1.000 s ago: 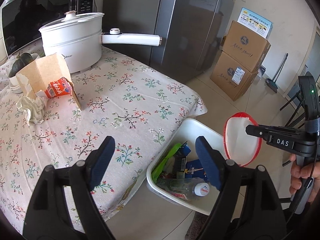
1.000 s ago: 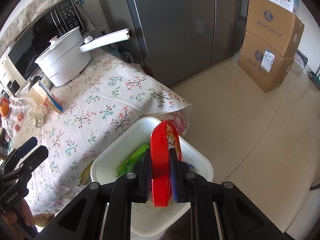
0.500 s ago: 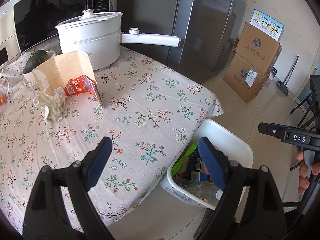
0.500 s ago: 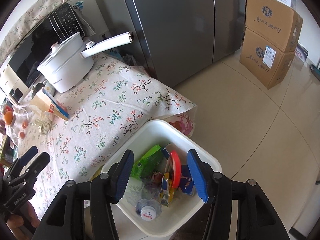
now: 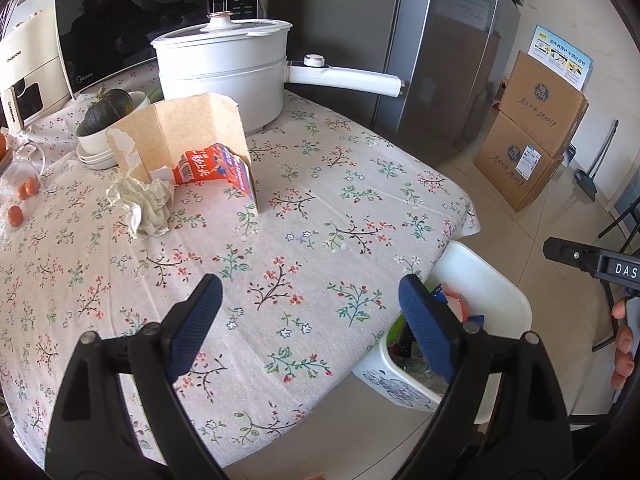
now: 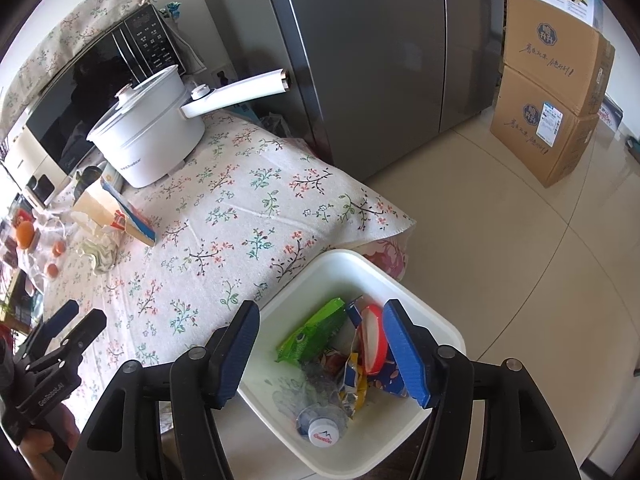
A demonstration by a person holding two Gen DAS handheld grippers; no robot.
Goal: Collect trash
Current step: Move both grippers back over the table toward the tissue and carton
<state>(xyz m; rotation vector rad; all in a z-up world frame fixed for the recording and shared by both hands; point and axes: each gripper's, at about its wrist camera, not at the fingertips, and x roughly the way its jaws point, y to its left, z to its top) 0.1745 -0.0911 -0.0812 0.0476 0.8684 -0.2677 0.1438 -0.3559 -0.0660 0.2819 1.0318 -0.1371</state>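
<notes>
Our right gripper [image 6: 324, 350] hangs over the white bin [image 6: 436, 320], its jaws just opened and empty; the red lid [image 6: 374, 344] lies inside among wrappers and a bottle [image 6: 320, 420]. Our left gripper [image 5: 310, 320] hovers over the bench [image 5: 320, 216], jaws wide, nothing between. A torn carton [image 5: 200, 148] and crumpled paper [image 5: 144, 204] lie on the cloth.

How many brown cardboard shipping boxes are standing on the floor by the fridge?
2. One brown cardboard shipping box stands on the tiled floor beside the grey fridge; the second brown cardboard box is stacked directly on top of it. Others may stand out of view.
</notes>
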